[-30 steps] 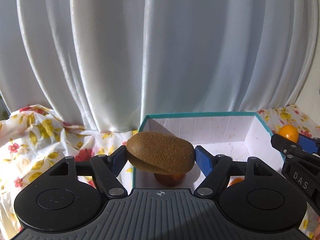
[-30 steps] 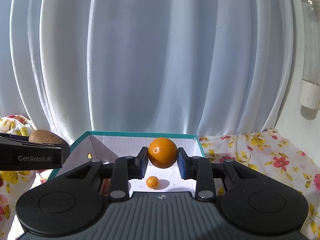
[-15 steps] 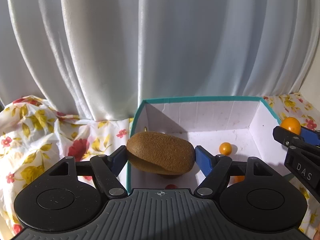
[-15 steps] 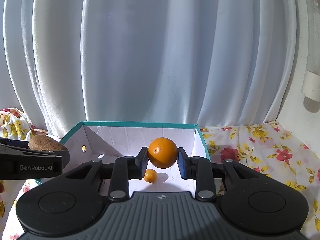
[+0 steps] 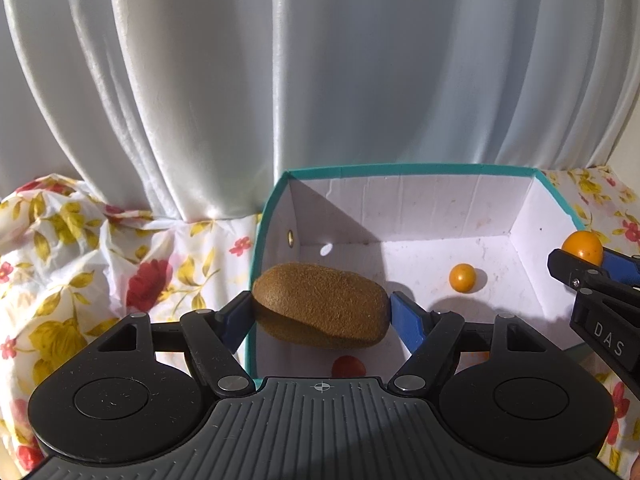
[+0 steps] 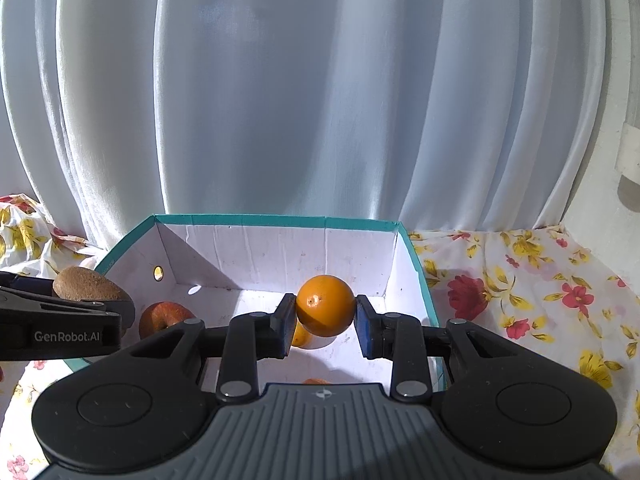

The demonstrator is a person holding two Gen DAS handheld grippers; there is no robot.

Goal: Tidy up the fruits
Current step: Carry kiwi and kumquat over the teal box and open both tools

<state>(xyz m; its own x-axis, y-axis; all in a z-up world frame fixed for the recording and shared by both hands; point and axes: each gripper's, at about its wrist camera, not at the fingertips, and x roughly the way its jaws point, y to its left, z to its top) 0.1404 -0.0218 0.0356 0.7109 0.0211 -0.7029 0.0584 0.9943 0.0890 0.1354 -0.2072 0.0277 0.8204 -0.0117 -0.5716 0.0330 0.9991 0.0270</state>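
White curtain (image 6: 320, 100) behind; floral cloth (image 6: 520, 280) under teal-rimmed box (image 6: 280, 221). L gripper (image 5: 322, 312) clamped on kiwi (image 5: 322, 312) over box's left side. R gripper (image 6: 325, 312) clamped on orange (image 6: 325, 310) over box. Inside: apple (image 6: 162, 318), 1 small orange fruit (image 5: 463, 278).

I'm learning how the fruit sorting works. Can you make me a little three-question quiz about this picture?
1. True or false: the kiwi is lying on the floor of the box.
2. Which fruit does the right gripper hold: A) a banana, B) the big orange fruit, C) a red apple?
3. Fill in: the cloth under the box has a ____ pattern.

Key:
1. False. The left gripper holds it in the air at the box's left wall.
2. B. It hangs above the box floor.
3. Flower, red and yellow.
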